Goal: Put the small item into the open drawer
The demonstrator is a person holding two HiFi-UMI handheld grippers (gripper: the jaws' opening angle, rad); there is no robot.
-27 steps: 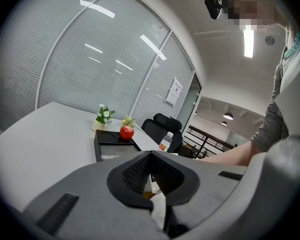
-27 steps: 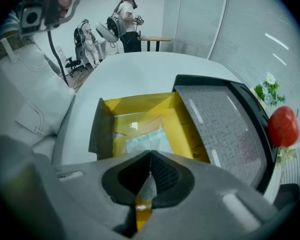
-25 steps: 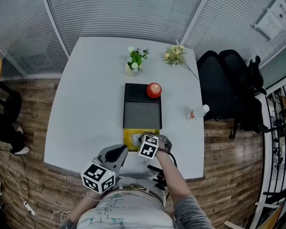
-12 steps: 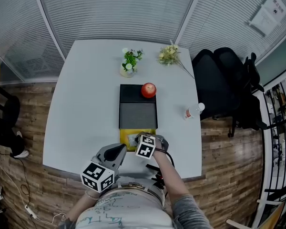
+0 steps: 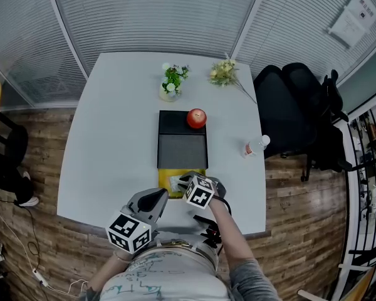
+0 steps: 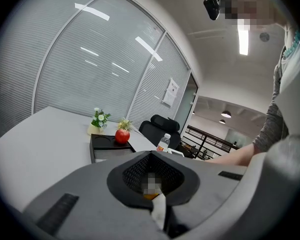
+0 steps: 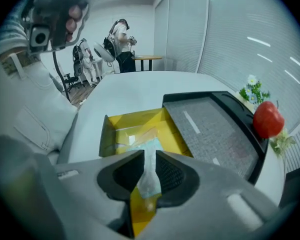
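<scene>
Since half a second before, the right tool (image 7: 146, 156) had rolled a little over the open yellow drawer (image 5: 165, 179). Its jaws had just been opening to a narrow gap, with the small clear packet (image 7: 150, 181) between them, over the drawer. At the near edge of the white surface (image 5: 113, 137), the left tool (image 5: 158, 198) hovered with its jaws together, holding nothing. Behind the drawer stood 1 black cabinet (image 5: 182, 150) with 1 red apple (image 5: 197, 118) on top. 1 bottle (image 5: 255, 146) lay to the right.
</scene>
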